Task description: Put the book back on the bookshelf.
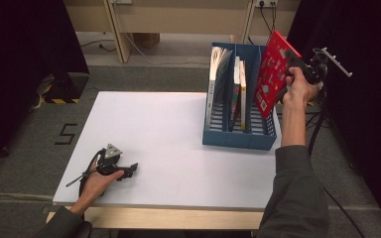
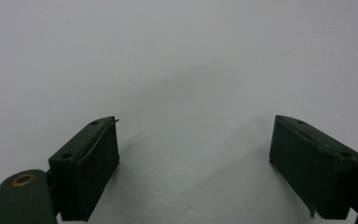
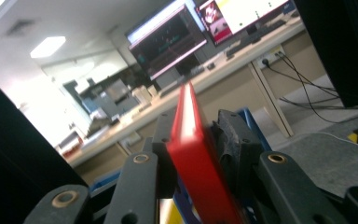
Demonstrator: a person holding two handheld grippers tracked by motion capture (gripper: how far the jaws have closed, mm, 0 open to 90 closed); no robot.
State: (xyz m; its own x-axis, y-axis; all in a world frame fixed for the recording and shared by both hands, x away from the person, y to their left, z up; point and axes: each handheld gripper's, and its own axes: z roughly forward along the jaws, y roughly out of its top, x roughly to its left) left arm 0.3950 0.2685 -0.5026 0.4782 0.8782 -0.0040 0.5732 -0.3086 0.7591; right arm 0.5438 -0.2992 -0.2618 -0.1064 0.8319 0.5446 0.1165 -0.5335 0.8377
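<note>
A red book (image 1: 273, 72) is held tilted above the right end of the blue file rack (image 1: 238, 136), with my right gripper (image 1: 297, 62) shut on its upper edge. In the right gripper view the red book (image 3: 193, 154) stands edge-on between the jaws of my right gripper (image 3: 193, 140). The rack holds several upright books (image 1: 218, 79) in its left and middle slots. My left gripper (image 1: 131, 170) rests on the white table (image 1: 154, 129) near the front left. In the left gripper view my left gripper (image 2: 196, 149) is open over the bare table top.
The rack stands at the table's back right. Dark curtains hang at both sides. A wooden desk frame (image 1: 119, 29) stands on the floor beyond the table, and a cable (image 1: 322, 129) trails down at the right.
</note>
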